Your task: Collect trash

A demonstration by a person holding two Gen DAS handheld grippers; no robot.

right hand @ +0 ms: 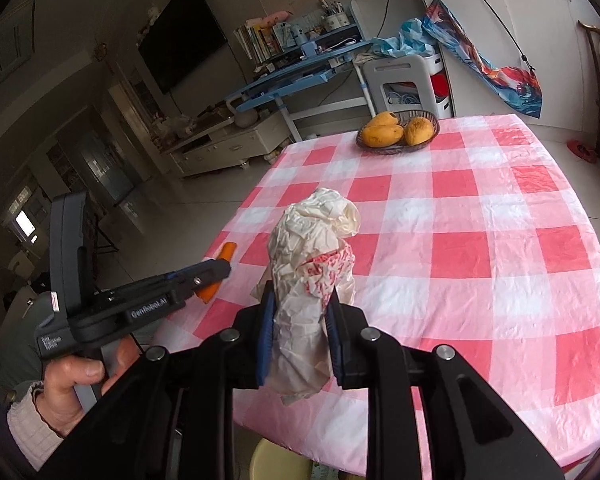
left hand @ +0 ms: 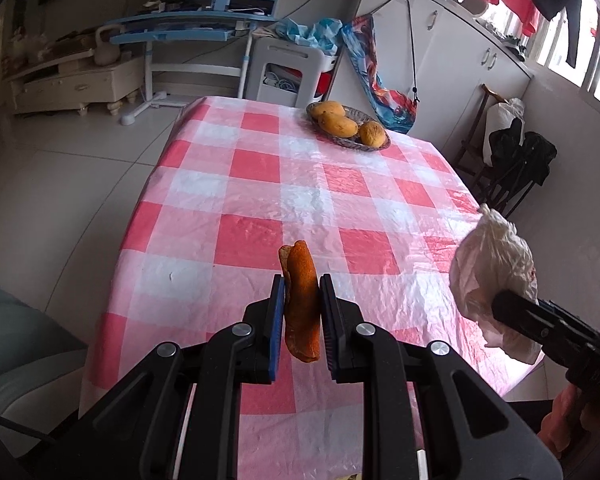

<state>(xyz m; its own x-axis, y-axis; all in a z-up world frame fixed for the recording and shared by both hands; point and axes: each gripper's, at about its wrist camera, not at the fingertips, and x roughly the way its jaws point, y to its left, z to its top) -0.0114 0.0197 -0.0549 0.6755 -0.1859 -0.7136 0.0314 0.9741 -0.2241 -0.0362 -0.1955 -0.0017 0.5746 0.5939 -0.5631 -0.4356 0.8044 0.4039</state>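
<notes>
Both pieces of trash are in hand and clear of the table (left hand: pixel 228 208); no bin shows in either view.

Risks from here:
- The orange peel (left hand: pixel 302 304) is thin and curled and stands on edge between the pads. Only its middle looks pinched. A quick swing or a roll of the wrist could let it pivot and drop onto the checked cloth.
- The crumpled paper wad (right hand: pixel 312 280) is soft and springy. The grip bites its lower part only, and most of the bulk stands free above the fingertips, so it may creep out if squeezed unevenly or knocked.
- The two tools sit near each other; the wad could brush the left tool while both travel.

State of the tongs:
- Left gripper (left hand: pixel 302 308): jaws nearly closed, clamped on the peel, which sticks out ahead of and behind the fingertips.
- Right gripper (right hand: pixel 300 320): jaws narrowly parted, clamped on the wad, which bulges forward past the tips and hangs a little below them.

The basket of mangoes (right hand: pixel 398 130) sits well ahead of both tools at the far end, untouched.
</notes>
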